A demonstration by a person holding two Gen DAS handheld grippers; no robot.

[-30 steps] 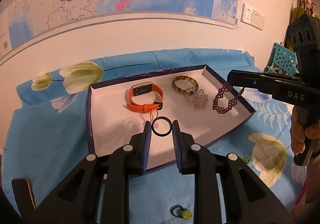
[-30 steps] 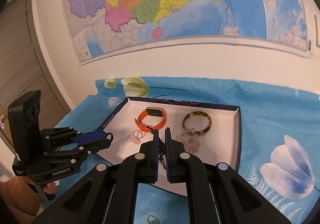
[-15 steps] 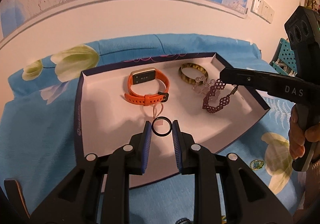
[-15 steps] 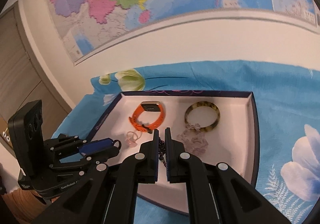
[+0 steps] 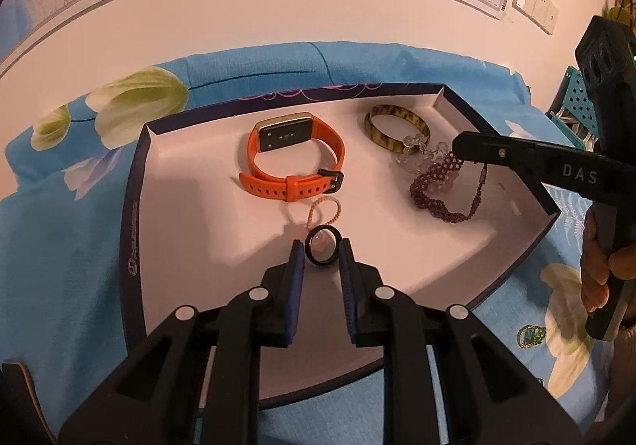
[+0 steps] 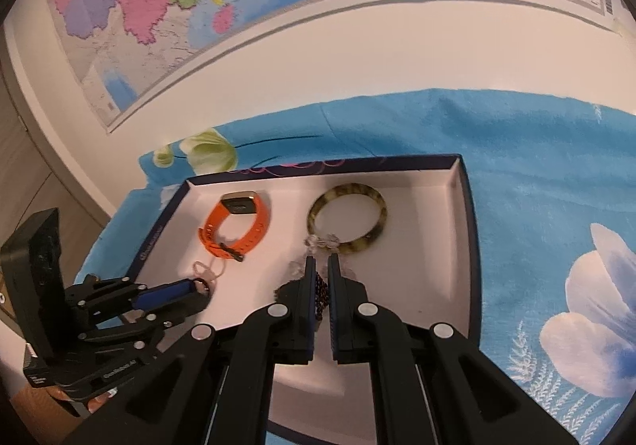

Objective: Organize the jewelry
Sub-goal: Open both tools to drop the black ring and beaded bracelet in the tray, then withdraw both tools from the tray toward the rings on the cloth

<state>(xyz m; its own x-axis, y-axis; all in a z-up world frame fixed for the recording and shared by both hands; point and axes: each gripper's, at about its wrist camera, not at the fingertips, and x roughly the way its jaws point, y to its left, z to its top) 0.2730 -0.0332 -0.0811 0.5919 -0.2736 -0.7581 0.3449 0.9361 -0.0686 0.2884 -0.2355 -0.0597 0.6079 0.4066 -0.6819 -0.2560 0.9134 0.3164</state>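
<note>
In the right wrist view, the right claw is covering most of the purple beaded bracelet, leaving only a short run of beads showing between its pads. The clear crystal bracelet is disappearing behind the same fingers. In the left wrist view, the black ring is overlapping the lower loop of the pink beaded ring. The frame edge is cutting off the person's hand on the right. A small green trinket on the blue cloth is staying too small to identify.
</note>
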